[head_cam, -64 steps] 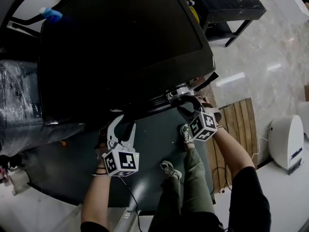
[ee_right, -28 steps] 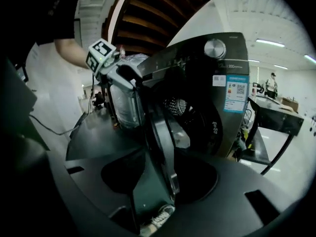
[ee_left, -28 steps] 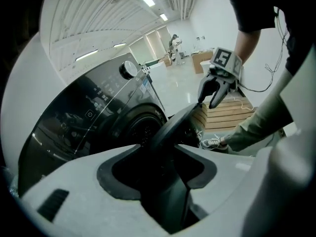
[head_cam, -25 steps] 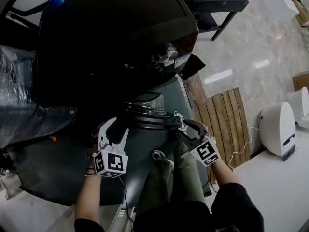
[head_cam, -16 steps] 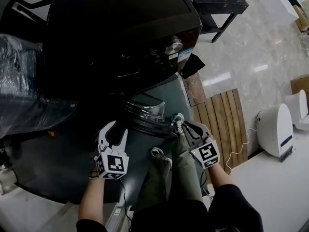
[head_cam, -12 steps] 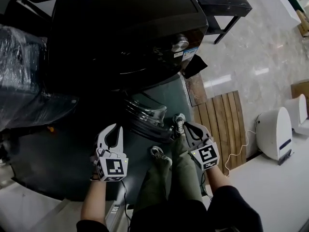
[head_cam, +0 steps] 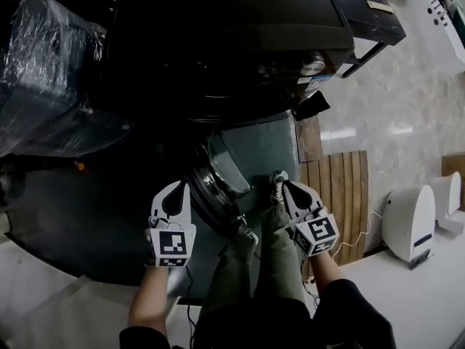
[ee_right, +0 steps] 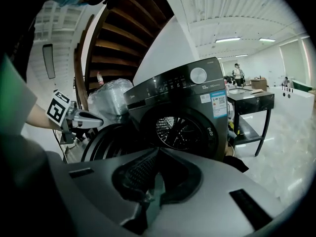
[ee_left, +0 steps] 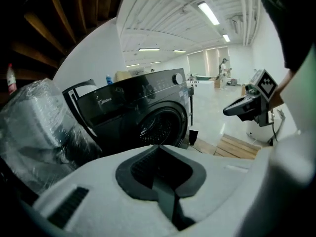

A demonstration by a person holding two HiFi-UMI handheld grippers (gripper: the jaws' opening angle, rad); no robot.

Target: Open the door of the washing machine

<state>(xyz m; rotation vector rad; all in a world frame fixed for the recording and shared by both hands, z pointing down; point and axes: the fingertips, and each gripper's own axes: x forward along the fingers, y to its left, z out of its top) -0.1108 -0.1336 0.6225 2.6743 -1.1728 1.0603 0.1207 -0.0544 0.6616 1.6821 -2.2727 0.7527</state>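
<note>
Glossy-floored hall; the front-loading washing machine (ee_right: 197, 107) stood with its door (head_cam: 221, 177) swung wide.
Left gripper (head_cam: 176, 186) and right gripper (head_cam: 285, 186) both hung pinched closed and empty, just short of it. That rigid, glass-bellied door looked weighty, best taken by its outer rim.

The washing machine (head_cam: 218, 35) is being cut off by the head view's top edge. The lower rim of the door (head_cam: 218, 182) is being covered by the person's leg (head_cam: 236, 271), and the print on the label (ee_right: 218, 104) is being shown too small to read.
</note>
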